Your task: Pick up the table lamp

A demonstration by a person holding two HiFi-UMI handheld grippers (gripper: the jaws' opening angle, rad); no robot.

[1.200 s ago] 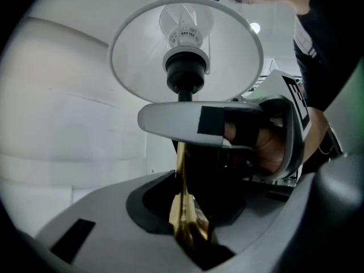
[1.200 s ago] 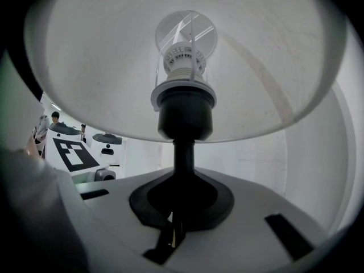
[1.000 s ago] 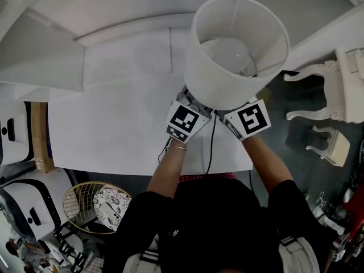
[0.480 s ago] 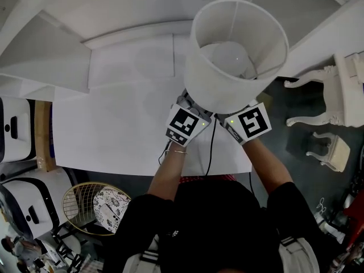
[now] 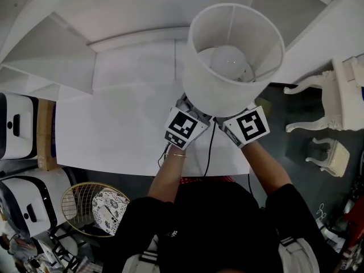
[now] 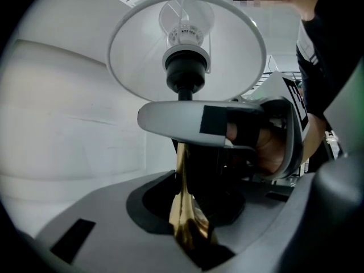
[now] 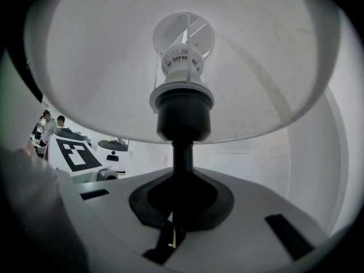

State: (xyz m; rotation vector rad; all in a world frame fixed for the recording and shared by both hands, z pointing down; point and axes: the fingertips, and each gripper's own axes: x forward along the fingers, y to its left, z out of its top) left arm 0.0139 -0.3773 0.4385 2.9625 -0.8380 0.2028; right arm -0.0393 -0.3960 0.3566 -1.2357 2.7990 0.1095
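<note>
The table lamp [image 5: 219,95] is held upright over the right half of the white table [image 5: 114,135], its white drum shade [image 5: 199,84] hiding everything below it from the head view. Compared with a second ago, the shade has shifted only slightly in that view, and the bulb [image 5: 227,58] now shows more fully through its open top. Both marker cubes sit under the shade's near edge exactly as before, so the hold has not changed.

The left gripper [image 6: 185,206] has its jaws fairly wide apart but closed on the thick brass part of the stem [image 6: 181,192]. The right gripper [image 7: 173,220] has its jaws almost fully together, pinching the thin black stem [image 7: 182,152] just below the socket [image 7: 183,115]. In the left gripper view, a jaw of the right gripper crosses the stem higher up.

I judge the pick-up done or nearly so. The base is out of sight, so whether it is clear of the table cannot be confirmed. A black cord [image 5: 209,147] trails across the table's near edge and could drag.

The table is otherwise bare. White shelving [image 5: 114,16] runs along its far side. To the right, a white carved chair [image 5: 335,90] stands on a dark floor [image 5: 296,152]. At near left is a gold wire basket [image 5: 85,206].
</note>
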